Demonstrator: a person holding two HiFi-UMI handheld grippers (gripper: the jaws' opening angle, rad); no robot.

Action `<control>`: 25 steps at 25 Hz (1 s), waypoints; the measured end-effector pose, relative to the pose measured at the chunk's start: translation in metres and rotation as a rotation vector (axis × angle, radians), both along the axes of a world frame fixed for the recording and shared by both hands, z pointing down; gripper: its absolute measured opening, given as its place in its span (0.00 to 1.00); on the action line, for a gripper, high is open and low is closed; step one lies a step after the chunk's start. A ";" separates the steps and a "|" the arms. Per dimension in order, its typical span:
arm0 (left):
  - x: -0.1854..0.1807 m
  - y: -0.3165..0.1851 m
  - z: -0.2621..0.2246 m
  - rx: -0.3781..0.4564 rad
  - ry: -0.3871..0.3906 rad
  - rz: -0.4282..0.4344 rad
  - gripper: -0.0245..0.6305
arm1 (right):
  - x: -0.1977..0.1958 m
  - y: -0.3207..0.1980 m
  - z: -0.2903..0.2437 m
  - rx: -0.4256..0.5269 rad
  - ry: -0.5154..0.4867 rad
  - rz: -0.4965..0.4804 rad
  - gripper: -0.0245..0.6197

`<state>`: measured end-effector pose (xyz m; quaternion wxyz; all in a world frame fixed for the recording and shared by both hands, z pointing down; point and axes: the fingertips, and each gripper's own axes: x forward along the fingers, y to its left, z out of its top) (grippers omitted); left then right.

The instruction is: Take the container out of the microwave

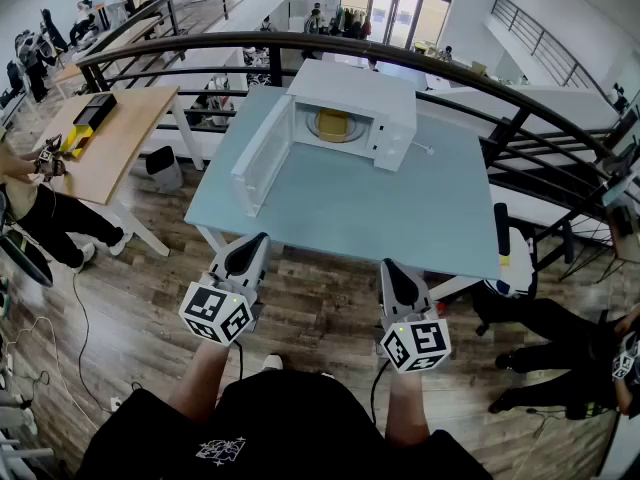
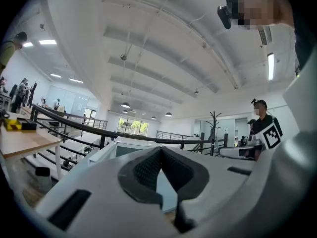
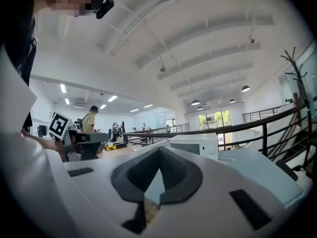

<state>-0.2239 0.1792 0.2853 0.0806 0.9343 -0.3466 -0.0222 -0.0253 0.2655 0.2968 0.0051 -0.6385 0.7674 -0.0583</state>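
Head view: a white microwave (image 1: 352, 106) stands at the far side of a blue-grey table (image 1: 350, 208), its door (image 1: 262, 158) swung out to the left toward the near edge. The yellow container (image 1: 333, 121) sits inside the cavity. Only its top and part of its side show through the opening, and its shape is hard to make out. The table's near half is bare, leaving open surface between the cavity and the near edge. A dark railing (image 1: 300, 43) curves close behind the far edge. The left gripper (image 1: 257, 239) and right gripper (image 1: 389, 266) are held side by side just short of the near edge, over the wood floor (image 1: 320, 308), well apart from the microwave. A wood desk (image 1: 110, 138) stands to the left, and seated people are cut off at both borders.

Left gripper view: the jaws of the left gripper (image 2: 159, 148) are pressed together on nothing. Its body hides most of the microwave (image 2: 130, 148).

Right gripper view: the jaws of the right gripper (image 3: 159, 148) likewise meet at the tips, with nothing between them. The microwave (image 3: 198, 144) shows beyond, but the container cannot be seen here.
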 end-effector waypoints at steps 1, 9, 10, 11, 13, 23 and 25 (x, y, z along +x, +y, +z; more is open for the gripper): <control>0.001 0.001 0.000 -0.001 0.001 0.001 0.05 | 0.002 0.002 0.000 -0.003 -0.002 0.005 0.05; 0.006 0.011 -0.002 -0.004 0.003 -0.009 0.05 | 0.010 0.012 0.001 -0.006 -0.034 -0.012 0.05; 0.007 0.012 -0.002 -0.004 0.002 -0.011 0.05 | 0.010 0.014 0.000 0.000 -0.051 -0.024 0.05; 0.008 0.013 -0.002 -0.004 0.001 -0.013 0.05 | 0.011 0.016 0.000 0.004 -0.066 -0.030 0.05; 0.010 0.016 -0.001 -0.005 0.001 -0.014 0.05 | 0.014 0.019 0.000 0.003 -0.081 -0.027 0.05; 0.033 0.039 0.005 -0.020 0.006 0.007 0.05 | 0.030 0.039 0.008 -0.014 -0.115 -0.044 0.05; 0.039 0.045 0.008 -0.027 0.001 0.009 0.05 | 0.035 0.045 0.010 -0.021 -0.112 -0.050 0.05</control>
